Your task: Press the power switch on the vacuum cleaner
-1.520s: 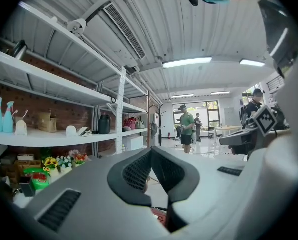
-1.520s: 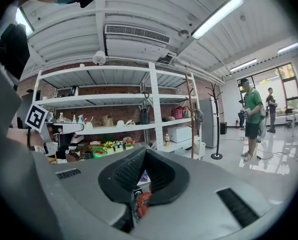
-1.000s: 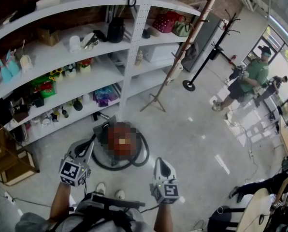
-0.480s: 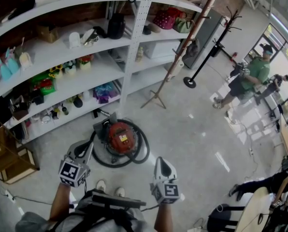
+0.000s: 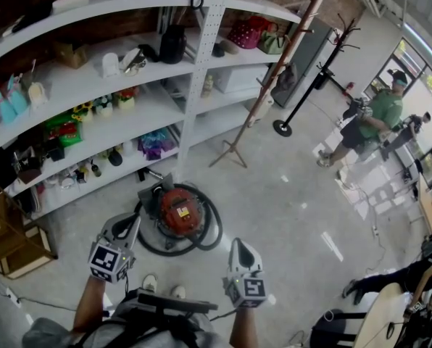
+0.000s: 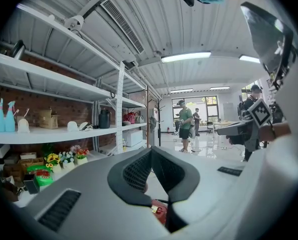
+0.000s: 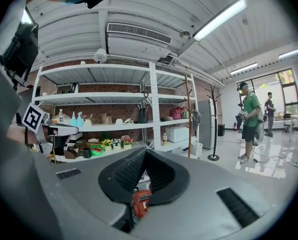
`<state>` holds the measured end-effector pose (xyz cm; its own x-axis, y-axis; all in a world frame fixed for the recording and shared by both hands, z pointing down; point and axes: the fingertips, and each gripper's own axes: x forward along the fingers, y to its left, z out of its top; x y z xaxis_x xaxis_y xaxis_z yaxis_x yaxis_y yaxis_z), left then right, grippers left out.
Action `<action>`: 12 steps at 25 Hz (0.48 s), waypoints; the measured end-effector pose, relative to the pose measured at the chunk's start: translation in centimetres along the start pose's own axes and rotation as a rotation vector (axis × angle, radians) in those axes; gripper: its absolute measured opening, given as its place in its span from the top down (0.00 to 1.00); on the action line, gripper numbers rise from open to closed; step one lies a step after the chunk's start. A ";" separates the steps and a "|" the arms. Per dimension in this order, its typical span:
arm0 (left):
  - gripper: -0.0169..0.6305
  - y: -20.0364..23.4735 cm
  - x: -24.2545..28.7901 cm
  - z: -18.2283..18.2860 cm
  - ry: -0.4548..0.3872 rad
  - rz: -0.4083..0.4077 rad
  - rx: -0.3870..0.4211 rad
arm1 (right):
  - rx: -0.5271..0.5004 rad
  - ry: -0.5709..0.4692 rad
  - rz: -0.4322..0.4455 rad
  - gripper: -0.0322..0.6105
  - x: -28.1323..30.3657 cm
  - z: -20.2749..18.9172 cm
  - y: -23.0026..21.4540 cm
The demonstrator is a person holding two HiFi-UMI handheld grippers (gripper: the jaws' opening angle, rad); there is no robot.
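A red canister vacuum cleaner (image 5: 178, 212) stands on the concrete floor in front of the white shelves, its black hose (image 5: 214, 230) looped around it. Both grippers hang above the floor on the near side of it, not touching it. My left gripper (image 5: 123, 225) is at its lower left, jaws shut and empty. My right gripper (image 5: 242, 248) is at its lower right, also shut on nothing. The left gripper view shows a sliver of the red vacuum body (image 6: 159, 213) below the closed pads (image 6: 134, 171). In the right gripper view the vacuum (image 7: 140, 203) peeks under the pads (image 7: 130, 170).
White shelving (image 5: 201, 85) full of small items runs along the back. A wooden pole stand (image 5: 263, 93) and a black coat stand (image 5: 310, 78) are beyond the vacuum. A person in green (image 5: 372, 122) stands far right. A wooden crate (image 5: 9, 241) sits left; my shoes (image 5: 162, 287) are below.
Almost nothing has changed. The right gripper has sunk slightly in the head view; the vacuum and the left gripper stay where they were.
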<state>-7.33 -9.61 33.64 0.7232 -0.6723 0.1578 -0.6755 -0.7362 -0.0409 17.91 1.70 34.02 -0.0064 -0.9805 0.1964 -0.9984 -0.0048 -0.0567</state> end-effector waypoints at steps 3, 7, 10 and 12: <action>0.96 -0.4 0.1 -0.2 0.004 -0.013 0.003 | -0.003 0.004 0.001 0.94 0.0 -0.2 -0.3; 0.96 -0.8 0.4 0.4 0.004 -0.019 0.000 | 0.004 0.015 0.002 0.94 0.1 0.4 -0.1; 0.96 -0.9 0.4 0.3 -0.001 -0.016 -0.005 | 0.002 0.018 0.009 0.94 0.2 0.6 0.2; 0.96 -0.9 0.3 0.2 -0.001 -0.015 0.000 | 0.011 0.018 0.011 0.94 0.3 0.3 0.2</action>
<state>-6.45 -9.22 33.48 0.7331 -0.6615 0.1578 -0.6648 -0.7460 -0.0388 17.72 1.39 33.81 -0.0181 -0.9768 0.2134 -0.9976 0.0032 -0.0698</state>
